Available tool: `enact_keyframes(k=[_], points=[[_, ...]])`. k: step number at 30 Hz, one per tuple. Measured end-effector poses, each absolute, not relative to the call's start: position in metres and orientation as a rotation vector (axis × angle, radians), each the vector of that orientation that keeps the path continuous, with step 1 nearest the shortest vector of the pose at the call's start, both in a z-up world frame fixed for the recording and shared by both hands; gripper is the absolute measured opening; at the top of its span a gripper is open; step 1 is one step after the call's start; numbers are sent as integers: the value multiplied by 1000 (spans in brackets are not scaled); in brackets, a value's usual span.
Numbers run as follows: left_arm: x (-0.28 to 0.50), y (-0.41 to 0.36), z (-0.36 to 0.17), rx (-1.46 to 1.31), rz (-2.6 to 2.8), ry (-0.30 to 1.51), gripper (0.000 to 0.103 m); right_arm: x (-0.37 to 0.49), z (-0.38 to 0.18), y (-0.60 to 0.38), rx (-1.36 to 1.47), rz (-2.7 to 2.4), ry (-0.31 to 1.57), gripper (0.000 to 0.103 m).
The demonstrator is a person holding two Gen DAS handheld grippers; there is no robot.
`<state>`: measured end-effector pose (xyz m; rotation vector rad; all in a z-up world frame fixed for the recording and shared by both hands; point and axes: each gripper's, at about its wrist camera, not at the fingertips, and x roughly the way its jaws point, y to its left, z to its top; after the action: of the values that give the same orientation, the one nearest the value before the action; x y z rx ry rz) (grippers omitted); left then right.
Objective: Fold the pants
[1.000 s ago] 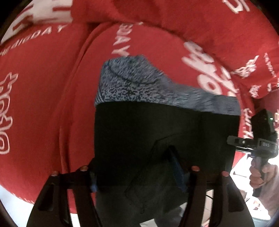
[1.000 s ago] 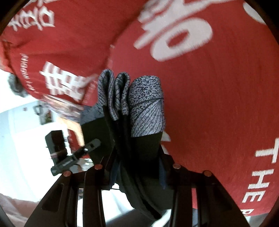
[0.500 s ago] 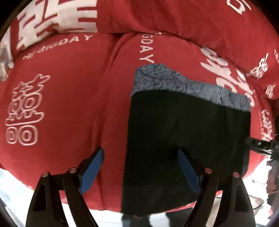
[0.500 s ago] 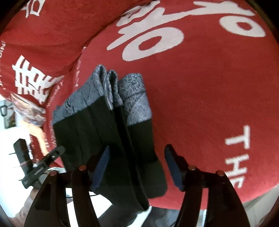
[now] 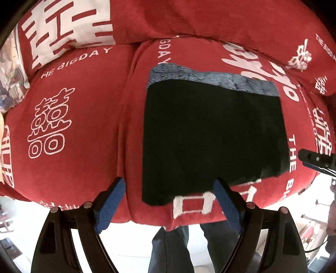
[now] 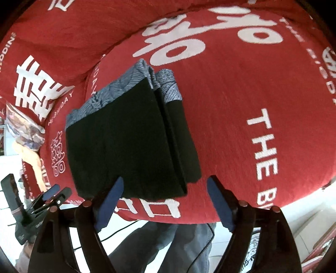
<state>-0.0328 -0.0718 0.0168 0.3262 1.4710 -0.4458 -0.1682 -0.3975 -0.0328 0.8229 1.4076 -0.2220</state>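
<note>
The folded pants (image 5: 212,134) are black with a grey patterned band at the far edge. They lie flat on the red sofa cushion (image 5: 73,117). My left gripper (image 5: 170,204) is open and empty, just in front of the pants' near edge. In the right wrist view the pants (image 6: 126,136) lie as a stacked folded bundle. My right gripper (image 6: 164,201) is open and empty at their near edge. The other gripper (image 6: 50,194) shows at the lower left, and the right one's tip (image 5: 315,159) shows at the right edge of the left wrist view.
The red sofa carries white lettering and has a back cushion (image 5: 189,19) behind the pants. A patterned pillow (image 6: 21,126) lies at the left. The person's legs (image 6: 163,247) and the white floor (image 5: 126,241) are below the seat's front edge.
Both grippers opened and let go of the pants, then drew back toward the seat's front edge. The pants now lie flat on the cushion.
</note>
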Motion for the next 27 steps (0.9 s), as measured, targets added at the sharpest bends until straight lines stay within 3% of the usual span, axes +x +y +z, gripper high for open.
enact_keyframes(k=[1,2,4,16,27], points=[[-36,-71,21,336,-450,1471,87,-169,-27,-394,804,-233,1403,85],[-38,-71,23,345,-453,1471,94,-170,-23,-391,794,-237,1400,87],[-41,-71,29,360,-445,1450,103,-172,-12,-385,767,-251,1392,103],[-47,-66,59,405,-434,1380,103,-170,35,-343,499,-350,1376,103],[-54,-65,90,408,-441,1347,103,-177,65,-323,496,-375,1392,103]])
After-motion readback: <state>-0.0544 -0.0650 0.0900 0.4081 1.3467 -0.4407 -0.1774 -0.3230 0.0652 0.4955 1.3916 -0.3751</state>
